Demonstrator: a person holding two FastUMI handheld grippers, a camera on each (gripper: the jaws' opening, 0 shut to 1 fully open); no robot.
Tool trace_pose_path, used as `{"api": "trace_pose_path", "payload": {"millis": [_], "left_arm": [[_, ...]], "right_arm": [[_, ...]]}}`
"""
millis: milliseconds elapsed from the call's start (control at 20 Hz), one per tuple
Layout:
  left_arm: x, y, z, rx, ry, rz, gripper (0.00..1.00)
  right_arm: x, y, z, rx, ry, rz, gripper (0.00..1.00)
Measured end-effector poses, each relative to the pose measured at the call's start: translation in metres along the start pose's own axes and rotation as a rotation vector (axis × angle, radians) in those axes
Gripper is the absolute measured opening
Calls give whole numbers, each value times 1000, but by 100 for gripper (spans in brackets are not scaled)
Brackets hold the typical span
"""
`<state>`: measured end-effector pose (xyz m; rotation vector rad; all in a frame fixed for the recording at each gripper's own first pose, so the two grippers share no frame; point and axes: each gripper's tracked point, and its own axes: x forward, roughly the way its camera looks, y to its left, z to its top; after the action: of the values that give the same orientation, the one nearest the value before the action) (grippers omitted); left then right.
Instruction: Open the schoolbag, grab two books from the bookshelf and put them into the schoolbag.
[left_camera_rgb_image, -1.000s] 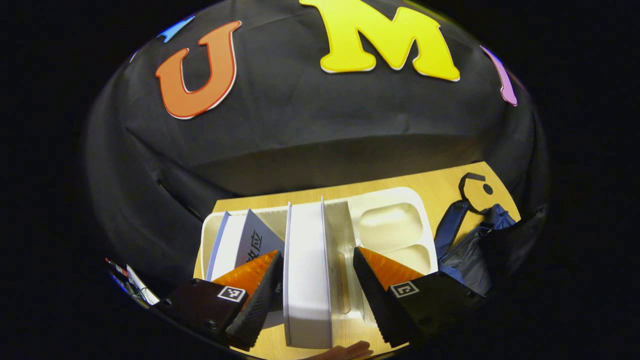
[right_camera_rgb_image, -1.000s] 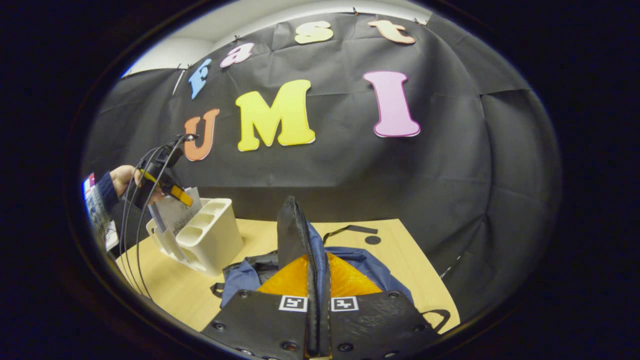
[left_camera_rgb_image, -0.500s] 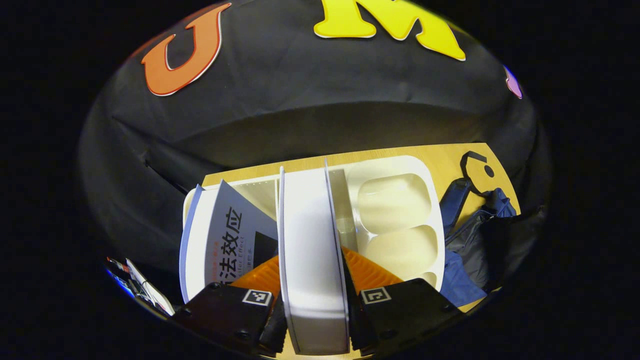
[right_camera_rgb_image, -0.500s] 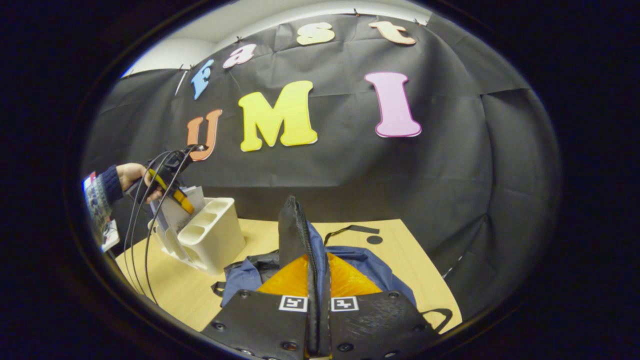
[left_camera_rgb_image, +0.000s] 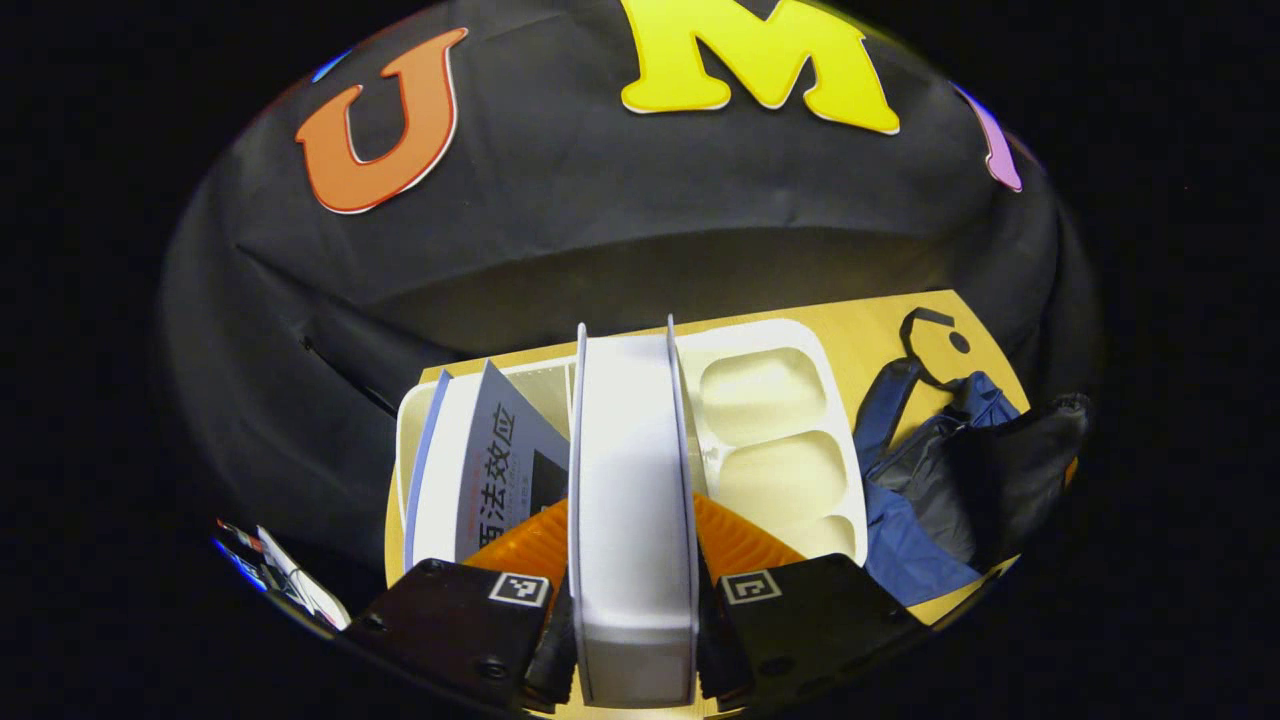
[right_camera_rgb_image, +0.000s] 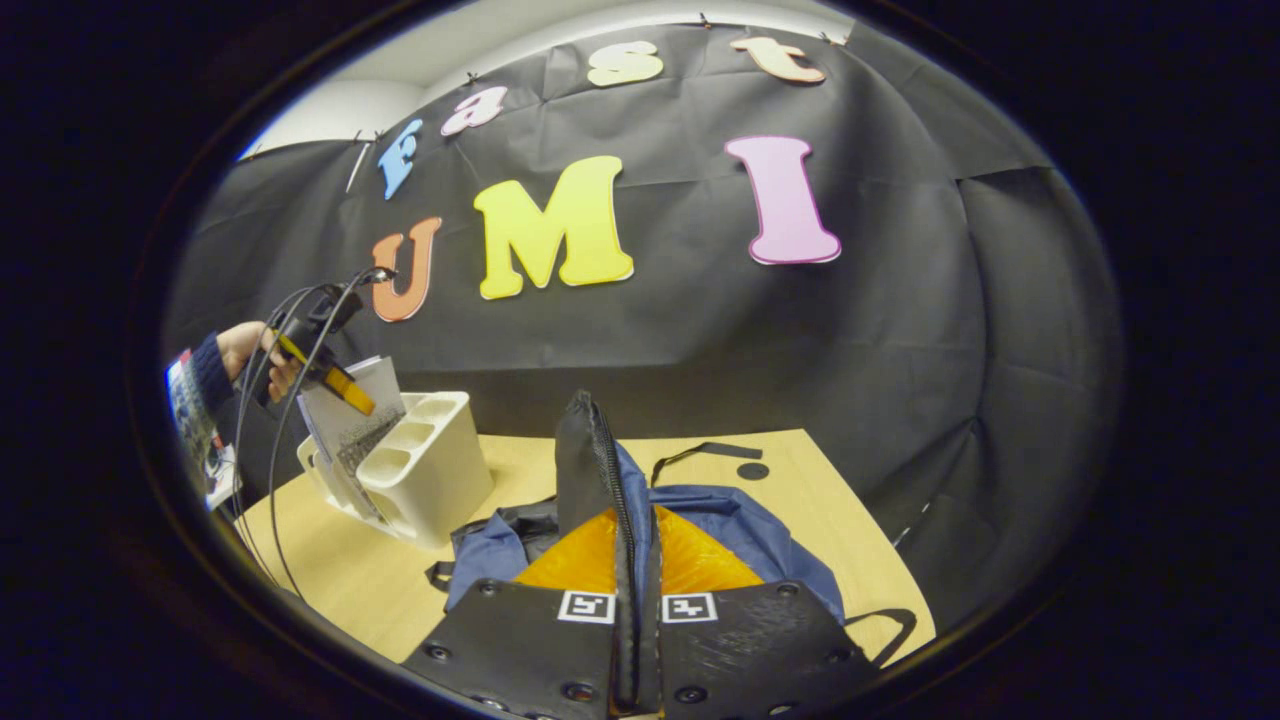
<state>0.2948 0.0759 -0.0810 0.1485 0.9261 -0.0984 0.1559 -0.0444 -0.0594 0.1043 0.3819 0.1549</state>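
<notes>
the left gripper (left_camera_rgb_image: 633, 640) pinched a book (left_camera_rgb_image: 630, 500) standing on edge in the bookshelf (left_camera_rgb_image: 790, 345), the bag (right_camera_rgb_image: 700, 515) lying to its right, its flap (right_camera_rgb_image: 585, 455) pinched up by the right gripper (right_camera_rgb_image: 636, 640).

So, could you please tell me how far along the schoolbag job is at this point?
Done: the blue schoolbag is open, its dark zipped flap pinched upright by the right claw. In hand: the left claw grips a white-edged book in the cream plastic bookshelf. Left: bagging it and the grey-covered book.

dim booth | overhead light | sharp | strong fisheye edge warp
</notes>
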Motion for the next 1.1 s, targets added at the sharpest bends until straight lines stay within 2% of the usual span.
{"api": "trace_pose_path", "payload": {"millis": [150, 200, 250, 300, 400, 750, 900, 950, 1000, 1100], "left_arm": [[-18, 2, -13, -27, -25, 1, 48], [-25, 2, -18, -30, -34, 2, 52], [-33, 4, -21, -30, -48, 6, 52], [-41, 6, -23, -23, -70, 15, 48], [-57, 7, -35, -24, -91, 11, 48], [-101, 2, -85, -35, -110, 1, 47], [-115, -5, -107, -83, -113, -51, 47], [-117, -8, -116, -106, -111, -70, 51], [-119, -11, -123, -128, -107, -88, 51], [-124, -19, -133, -170, -118, -130, 47]], "right_arm": [[2, 1, -4, -9, 9, -5, 2], [2, 2, -4, -12, 9, -6, 2], [3, 3, -4, -17, 9, -7, 2], [2, 4, -5, -26, 10, -11, 2], [2, 8, -6, -38, 7, -19, 0], [2, 18, -6, -49, -1, -19, 2], [4, 22, -6, -47, -1, -11, 2], [5, 23, -7, -42, 0, -8, 2], [6, 24, -8, -37, 3, -7, 2], [7, 27, -9, -40, 7, -1, 2]]}}
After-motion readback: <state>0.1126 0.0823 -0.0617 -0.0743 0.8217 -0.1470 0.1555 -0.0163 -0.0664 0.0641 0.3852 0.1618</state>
